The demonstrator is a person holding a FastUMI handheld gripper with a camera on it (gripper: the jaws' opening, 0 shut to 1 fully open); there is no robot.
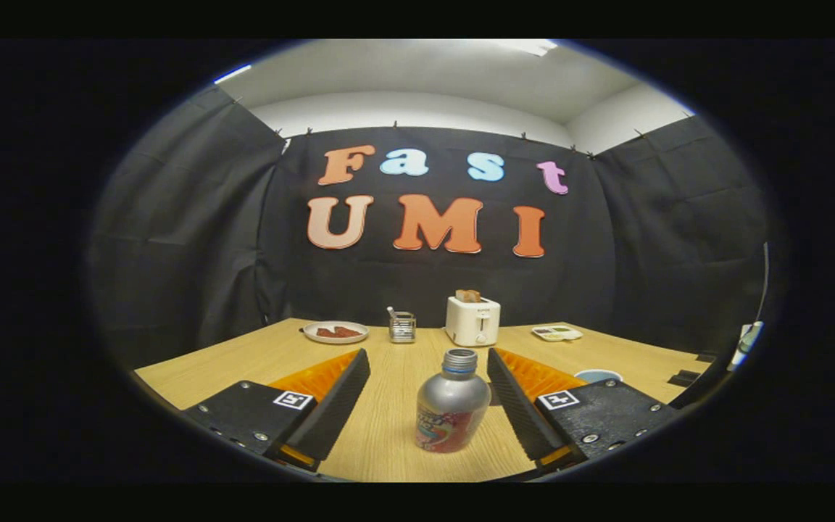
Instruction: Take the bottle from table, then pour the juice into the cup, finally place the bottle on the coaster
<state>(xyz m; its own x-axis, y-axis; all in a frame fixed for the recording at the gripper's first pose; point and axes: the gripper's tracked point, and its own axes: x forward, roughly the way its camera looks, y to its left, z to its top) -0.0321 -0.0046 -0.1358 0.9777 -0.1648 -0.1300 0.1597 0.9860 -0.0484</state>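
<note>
Gripper view has my tongs (428, 395) spread wide around the upright bottle (452, 411) on the surface (381, 435), gripping nothing yet, so grasping, pouring and placing all remain.

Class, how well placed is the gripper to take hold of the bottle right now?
Probably yes: the gripper is open, and the bottle stands upright between its fingers on the table, touching neither, with nothing between them.

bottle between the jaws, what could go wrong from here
1. The bottle stands upright between the open jaws of the gripper, nearer the right one; closing off-centre could tip it.
2. It looks uncapped, so a knock might spill juice on the table.
3. Only the rim of the cup shows behind the right jaw, an easy thing to bump.
</note>
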